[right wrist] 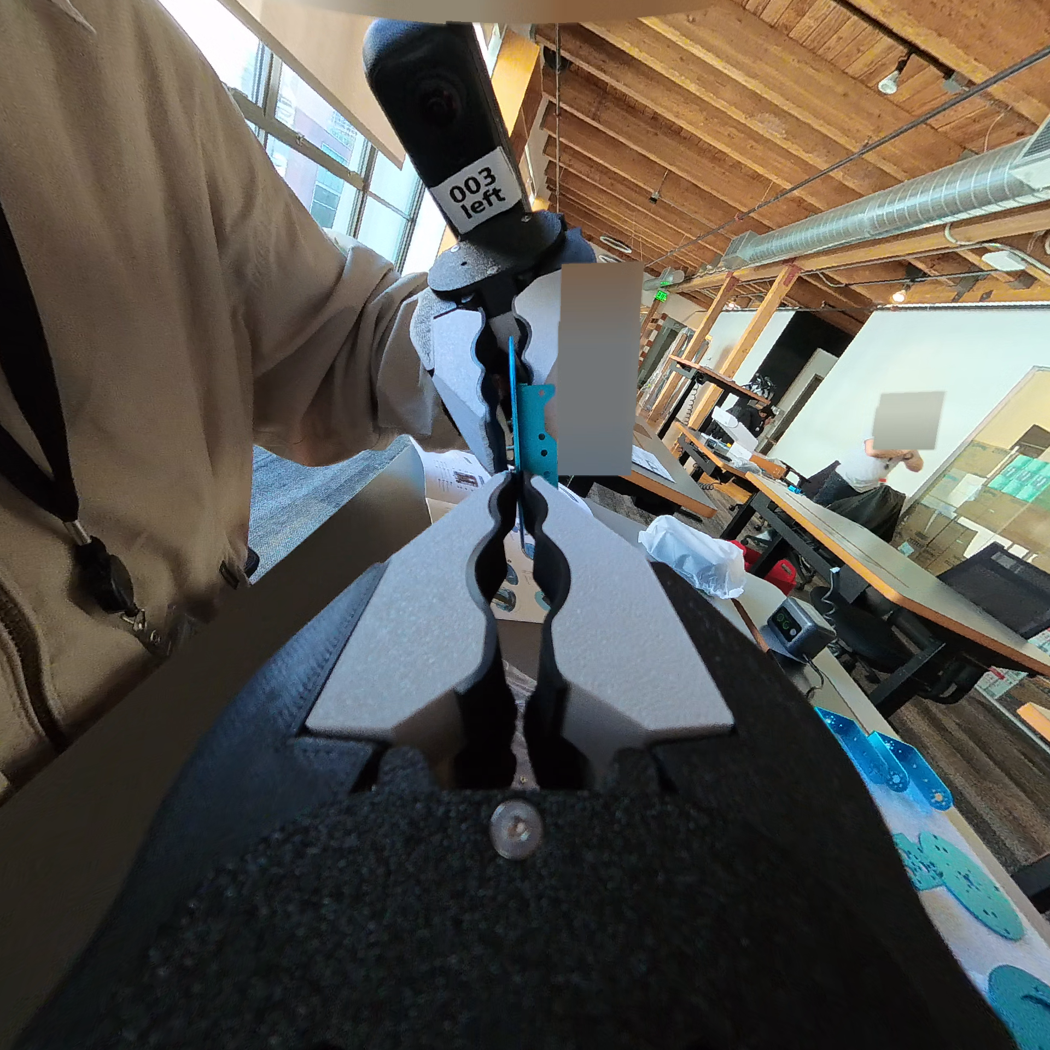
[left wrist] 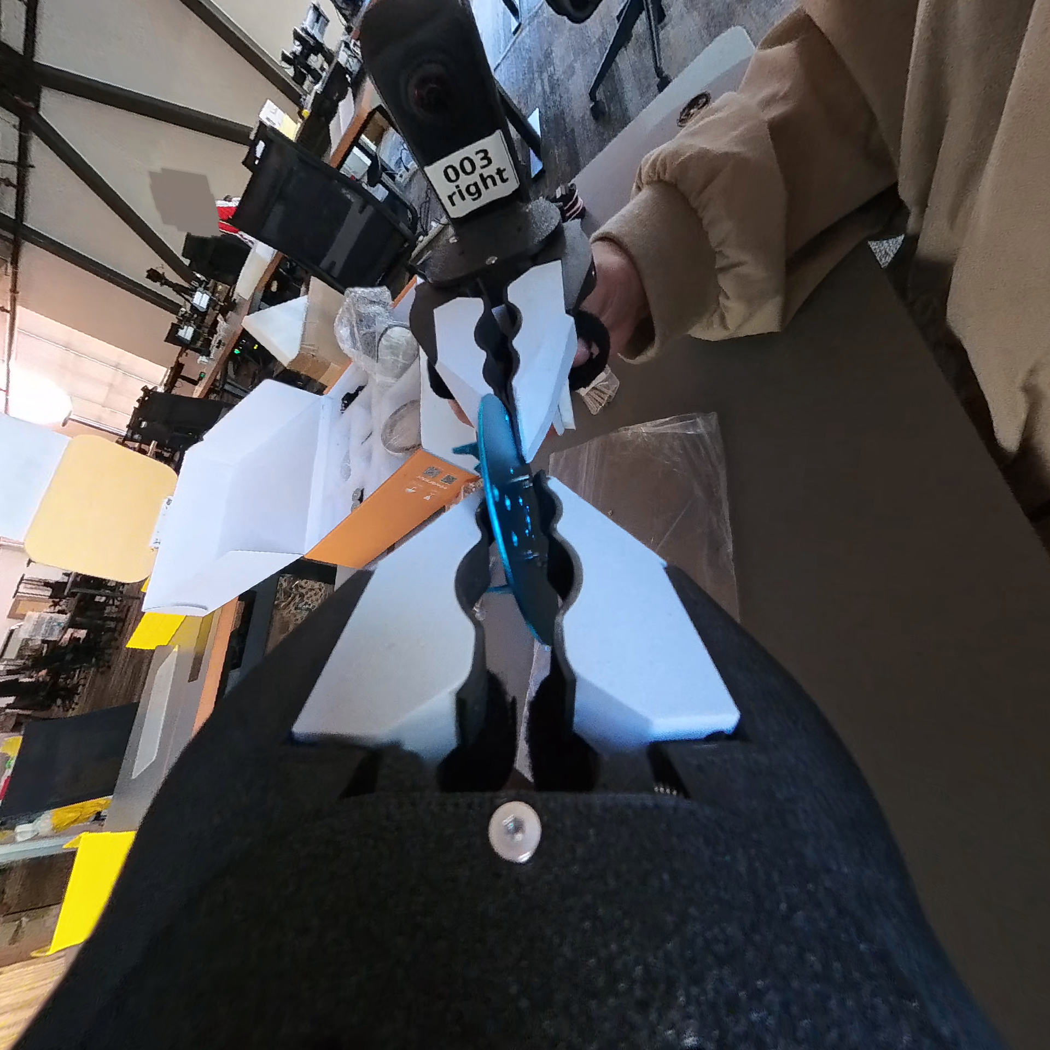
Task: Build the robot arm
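A round blue metal plate with small holes is held edge-on in the air between both grippers. My left gripper is shut on its lower part. My right gripper faces it from above and is shut on the plate's upper edge. In the right wrist view, my right gripper pinches the thin plate edge, and the left gripper grips it from the far side. A blue perforated bracket sticks out from the plate's side there. A hand in a beige sleeve holds the right gripper.
A dark table lies below with a clear plastic bag and an open orange-and-white box. In the right wrist view, blue brackets, teal round plates, a white wrapped bundle and a paper sheet lie on the table. Left and right tips are no more than a few centimetres apart.
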